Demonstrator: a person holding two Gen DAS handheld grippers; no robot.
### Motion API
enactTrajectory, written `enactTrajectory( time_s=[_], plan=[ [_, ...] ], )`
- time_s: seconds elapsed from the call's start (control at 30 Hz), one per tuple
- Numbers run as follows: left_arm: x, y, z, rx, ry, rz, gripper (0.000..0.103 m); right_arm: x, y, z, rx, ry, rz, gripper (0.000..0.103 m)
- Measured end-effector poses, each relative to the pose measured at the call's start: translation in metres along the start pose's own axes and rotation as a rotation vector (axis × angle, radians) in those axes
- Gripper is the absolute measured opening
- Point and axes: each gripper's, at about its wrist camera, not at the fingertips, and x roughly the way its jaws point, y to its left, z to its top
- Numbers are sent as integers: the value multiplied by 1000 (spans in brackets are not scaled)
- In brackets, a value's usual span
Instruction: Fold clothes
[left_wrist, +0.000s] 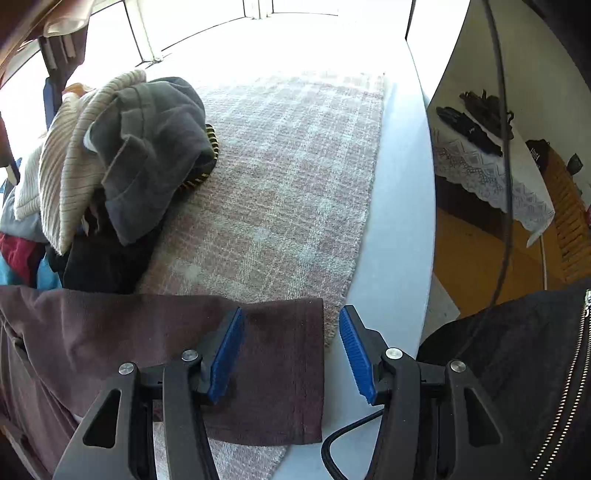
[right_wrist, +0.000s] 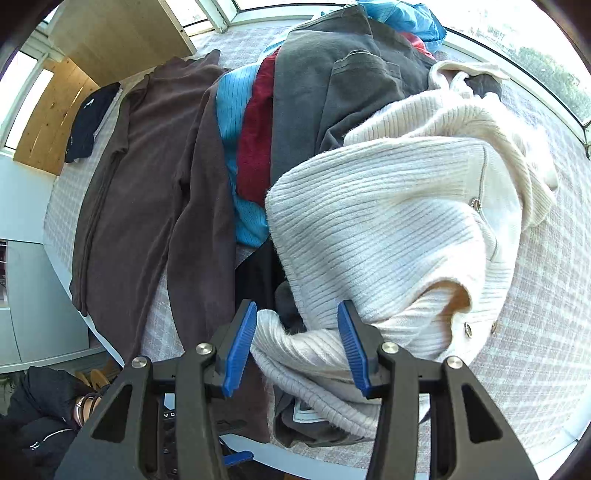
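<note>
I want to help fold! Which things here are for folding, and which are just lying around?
For folding:
- brown top
- white sweater
- grey jacket
- blue and red clothes

Just lying around:
- checked cloth on the table
- lace-covered side table
- black cable

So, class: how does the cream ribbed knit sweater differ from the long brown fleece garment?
The cream ribbed knit sweater is pale and ribbed; the long brown fleece garment is dark and smooth. The sweater lies bunched on the pile; the brown garment lies spread out flat. Both rest on the checked cloth.
</note>
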Motion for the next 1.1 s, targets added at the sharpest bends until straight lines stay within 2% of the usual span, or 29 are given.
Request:
enactTrajectory(
  time_s=[0.03,0.07,0.1,0.13,0.17,0.2,0.27,0.37,0.43,0.47,0.57,0.63,0.73,0.87,0.9,0.93,0.97,1.0,1.07,1.1],
  plan=[
    [8,-4,1,22,35,14,51,-3,-3,-3,6,-5,11,45],
    [9,-3,0,12,38,2,52,-6,-4,-5,7,-9,16,45],
    [9,-2,0,1,40,-10,40,-8,-3,-6,2,-15,10,45],
    [9,0,-1,-10,41,-22,36,-10,-2,-7,-3,-20,5,45],
    [6,3,-2,-26,27,-34,18,-12,-1,-7,-8,-26,0,45],
    [0,9,-4,-57,5,-67,8,-13,1,-5,-16,-32,6,45],
    [-17,22,-11,-142,-58,-119,4,-16,7,1,-29,-43,24,45],
    [-65,46,-36,-300,-200,-194,3,-13,28,26,-74,-68,80,45],
    [-104,65,-64,-426,-309,-225,3,0,51,50,-117,-69,110,45],
    [-121,72,-83,-487,-355,-220,3,6,63,62,-139,-70,124,45],
    [-173,91,-141,-673,-490,-202,4,38,94,102,-203,-39,91,45],
    [-189,100,-173,-779,-513,-139,4,61,107,125,-223,-1,69,45],
    [-200,105,-213,-883,-533,-85,3,88,122,152,-246,31,3,45],
    [-192,104,-236,-954,-562,-83,3,115,131,171,-231,115,-31,44],
    [-190,104,-240,-965,-575,-97,3,119,131,172,-228,142,-34,39],
    [-187,104,-240,-972,-590,-113,3,121,132,171,-241,152,-48,18],
    [-184,105,-241,-980,-608,-133,3,122,133,171,-251,161,-61,8],
    [-182,107,-241,-981,-626,-157,3,118,131,171,-237,161,-36,6],
    [-180,107,-239,-961,-658,-163,3,109,128,173,-208,160,11,5],
    [-180,107,-241,-954,-678,-158,3,102,129,173,-210,150,8,5]
  ],
)
